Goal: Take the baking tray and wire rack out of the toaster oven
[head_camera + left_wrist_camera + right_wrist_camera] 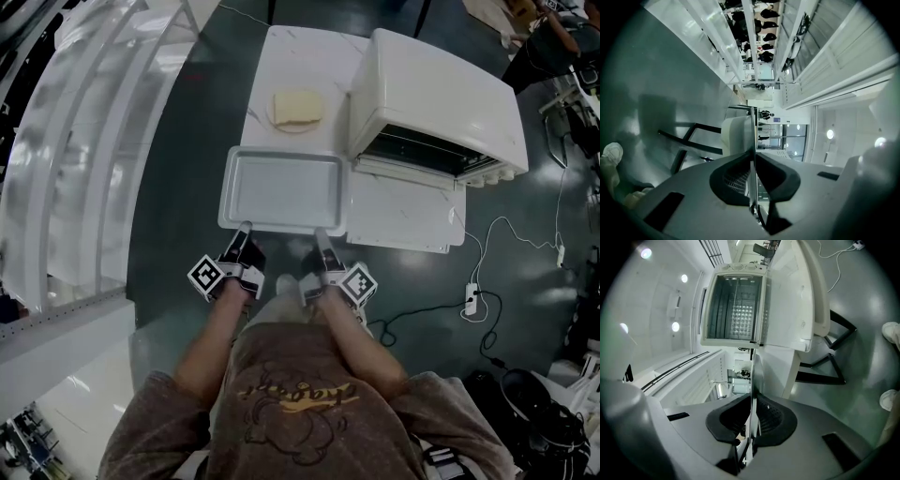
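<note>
The white baking tray is out of the toaster oven and hangs level over the white table, left of the oven's lowered door. My left gripper is shut on the tray's near rim at its left, and my right gripper is shut on the same rim at its right. In the left gripper view the tray runs edge-on between the pads of that gripper. The right gripper likewise pinches the tray rim. The wire rack sits inside the open oven.
A slice of bread on a plate lies on the table beyond the tray. A cable and power strip trail on the dark floor at the right. A pale curved structure fills the left side.
</note>
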The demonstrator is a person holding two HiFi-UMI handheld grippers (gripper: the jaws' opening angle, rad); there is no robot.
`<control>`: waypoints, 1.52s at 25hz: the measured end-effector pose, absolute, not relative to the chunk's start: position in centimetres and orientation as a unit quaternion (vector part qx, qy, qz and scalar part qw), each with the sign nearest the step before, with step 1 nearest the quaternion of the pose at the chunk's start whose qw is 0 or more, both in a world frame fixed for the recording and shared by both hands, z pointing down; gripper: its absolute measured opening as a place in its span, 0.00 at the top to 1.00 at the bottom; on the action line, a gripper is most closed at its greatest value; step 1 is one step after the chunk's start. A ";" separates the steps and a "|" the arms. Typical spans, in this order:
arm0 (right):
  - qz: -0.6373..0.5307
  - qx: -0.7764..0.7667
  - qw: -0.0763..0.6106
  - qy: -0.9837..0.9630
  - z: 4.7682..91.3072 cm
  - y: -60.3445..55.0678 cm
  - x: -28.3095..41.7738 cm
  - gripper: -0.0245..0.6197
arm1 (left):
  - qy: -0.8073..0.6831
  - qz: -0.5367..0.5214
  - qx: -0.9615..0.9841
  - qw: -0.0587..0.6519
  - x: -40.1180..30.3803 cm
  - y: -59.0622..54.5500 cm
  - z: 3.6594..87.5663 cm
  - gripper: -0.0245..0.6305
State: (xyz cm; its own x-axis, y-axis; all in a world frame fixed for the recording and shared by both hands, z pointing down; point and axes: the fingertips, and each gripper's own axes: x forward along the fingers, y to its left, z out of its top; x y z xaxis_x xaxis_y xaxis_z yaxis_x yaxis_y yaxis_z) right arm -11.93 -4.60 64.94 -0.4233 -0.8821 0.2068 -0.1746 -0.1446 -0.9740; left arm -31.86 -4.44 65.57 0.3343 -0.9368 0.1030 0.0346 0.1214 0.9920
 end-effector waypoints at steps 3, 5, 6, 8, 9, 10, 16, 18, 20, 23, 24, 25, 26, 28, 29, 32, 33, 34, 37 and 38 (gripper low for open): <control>-0.614 -0.457 0.286 0.576 66.1 -4.4 -11.7 0.91 | -0.423 -0.388 0.530 0.624 -31.6 -4.6 66.1 0.91; -0.615 -0.459 0.281 0.576 66.9 -4.3 -11.5 0.91 | -0.425 -0.381 0.531 0.626 -31.5 -4.6 66.5 0.91; -0.615 -0.460 0.278 0.577 67.2 -4.3 -11.4 0.91 | -0.426 -0.379 0.531 0.627 -31.5 -4.6 66.8 0.91; -0.619 -0.458 0.281 0.573 67.6 -4.3 -11.3 0.91 | -0.425 -0.374 0.531 0.631 -31.4 -4.6 67.2 0.91; -0.621 -0.456 0.283 0.571 67.8 -4.3 -11.3 0.91 | -0.425 -0.371 0.530 0.633 -31.3 -4.5 67.4 0.91; -0.622 -0.454 0.287 0.570 68.0 -4.4 -11.3 0.91 | -0.426 -0.367 0.529 0.636 -31.2 -4.4 67.7 0.91; -0.618 -0.450 0.284 0.579 68.4 -4.7 -11.2 0.91 | -0.429 -0.369 0.528 0.633 -31.0 -4.4 67.9 0.91; -0.617 -0.454 0.280 0.578 68.5 -4.9 -11.1 0.91 | -0.431 -0.372 0.529 0.629 -31.0 -4.7 67.9 0.91; -0.619 -0.445 0.292 0.578 68.3 -5.3 -11.2 0.91 | -0.436 -0.370 0.530 0.626 -31.1 -5.0 68.1 0.91; -0.627 -0.436 0.291 0.576 68.4 -5.1 -11.3 0.90 | -0.444 -0.365 0.528 0.625 -31.2 -4.9 68.3 0.91; -0.628 -0.435 0.286 0.578 68.4 -5.0 -11.3 0.88 | -0.445 -0.364 0.528 0.625 -31.1 -4.8 68.2 0.88; -0.630 -0.433 0.281 0.580 68.4 -4.9 -11.3 0.85 | -0.445 -0.364 0.528 0.625 -31.0 -4.7 68.0 0.83; -0.633 -0.430 0.278 0.580 68.3 -4.8 -11.5 0.80 | -0.445 -0.363 0.528 0.625 -31.0 -4.5 67.9 0.82; -0.639 -0.427 0.271 0.580 68.5 -4.2 -11.6 0.76 | -0.449 -0.360 0.527 0.625 -30.9 -4.1 68.1 0.80; -0.641 -0.426 0.267 0.580 68.7 -3.9 -11.5 0.76 | -0.451 -0.358 0.528 0.625 -30.8 -3.8 68.2 0.79; -0.645 -0.420 0.253 0.587 68.7 -2.7 -11.5 0.76 | -0.453 -0.357 0.528 0.623 -30.5 -2.7 68.1 0.79; -0.645 -0.416 0.248 0.591 68.5 -2.4 -11.5 0.76 | -0.451 -0.360 0.528 0.623 -30.3 -2.3 67.7 0.79; -0.645 -0.409 0.245 0.597 68.1 -2.0 -11.5 0.76 | -0.447 -0.361 0.531 0.623 -29.9 -1.9 67.2 0.79; -0.636 -0.394 0.243 0.618 65.9 -1.4 -11.1 0.76 | -0.428 -0.351 0.557 0.620 -27.9 -0.9 65.1 0.79; -0.628 -0.395 0.242 0.625 65.1 -1.3 -10.6 0.76 | -0.421 -0.346 0.568 0.617 -27.0 -0.8 64.3 0.79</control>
